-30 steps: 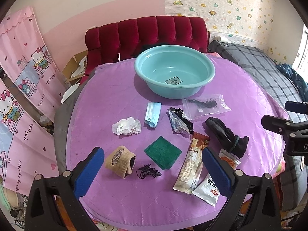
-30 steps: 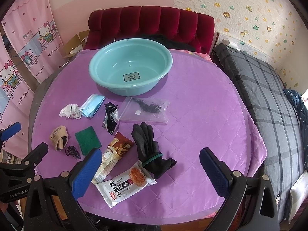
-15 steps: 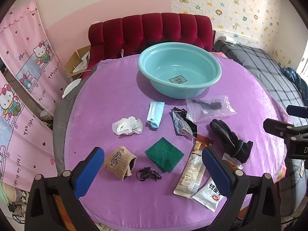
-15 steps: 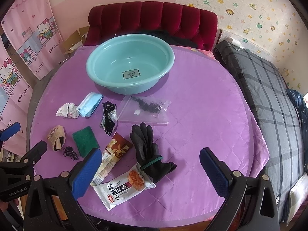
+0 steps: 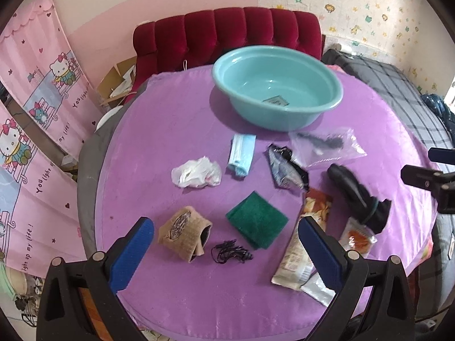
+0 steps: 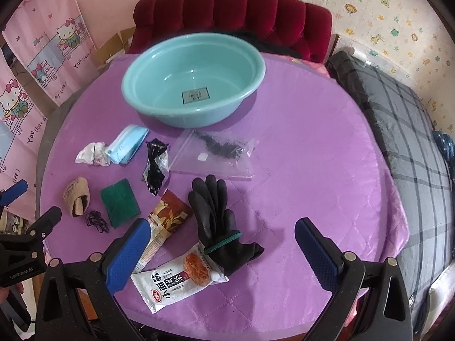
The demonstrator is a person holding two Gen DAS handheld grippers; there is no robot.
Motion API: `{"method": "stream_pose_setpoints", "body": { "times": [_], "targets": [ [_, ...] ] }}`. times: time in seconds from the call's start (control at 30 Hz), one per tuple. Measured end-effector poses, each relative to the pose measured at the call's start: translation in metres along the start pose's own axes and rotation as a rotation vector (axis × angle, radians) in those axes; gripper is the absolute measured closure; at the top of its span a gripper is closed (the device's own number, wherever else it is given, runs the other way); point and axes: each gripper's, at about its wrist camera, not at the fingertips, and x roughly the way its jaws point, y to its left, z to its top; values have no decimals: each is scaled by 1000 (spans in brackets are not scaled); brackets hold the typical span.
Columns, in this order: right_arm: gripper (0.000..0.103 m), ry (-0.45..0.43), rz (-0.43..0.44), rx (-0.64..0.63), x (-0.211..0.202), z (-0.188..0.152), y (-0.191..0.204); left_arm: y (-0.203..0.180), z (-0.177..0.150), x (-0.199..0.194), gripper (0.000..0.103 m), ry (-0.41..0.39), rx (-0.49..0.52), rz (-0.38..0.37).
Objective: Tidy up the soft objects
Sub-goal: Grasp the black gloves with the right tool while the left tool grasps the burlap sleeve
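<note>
My left gripper (image 5: 226, 251) and right gripper (image 6: 221, 251) both hang released above the desk (image 6: 312, 153); the black glove (image 6: 219, 221) lies near the teal basin (image 6: 193, 88).

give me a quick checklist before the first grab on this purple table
1. Left gripper open and holding nothing: ok.
2. Right gripper open and holding nothing: ok.
3. Round teal plastic basin has room inside, only a label on its floor: ok.
4. Black rubber-coated glove free to lift: not ok, its cuff overlaps the white snack packet.
5. Dark green square cloth lies flat and apart from neighbours: ok.
6. Tan knitted sleeve clear of the black tangled cord: ok, a small gap shows.
</note>
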Motion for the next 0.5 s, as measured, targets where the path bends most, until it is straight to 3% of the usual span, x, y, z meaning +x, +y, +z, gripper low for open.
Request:
{"method": "stream_pose_setpoints", "body": {
  "times": [0.5],
  "targets": [
    [0,124,81,-29,92,-13,-9,36,-41,65,0,109,-65,7]
  ]
}}
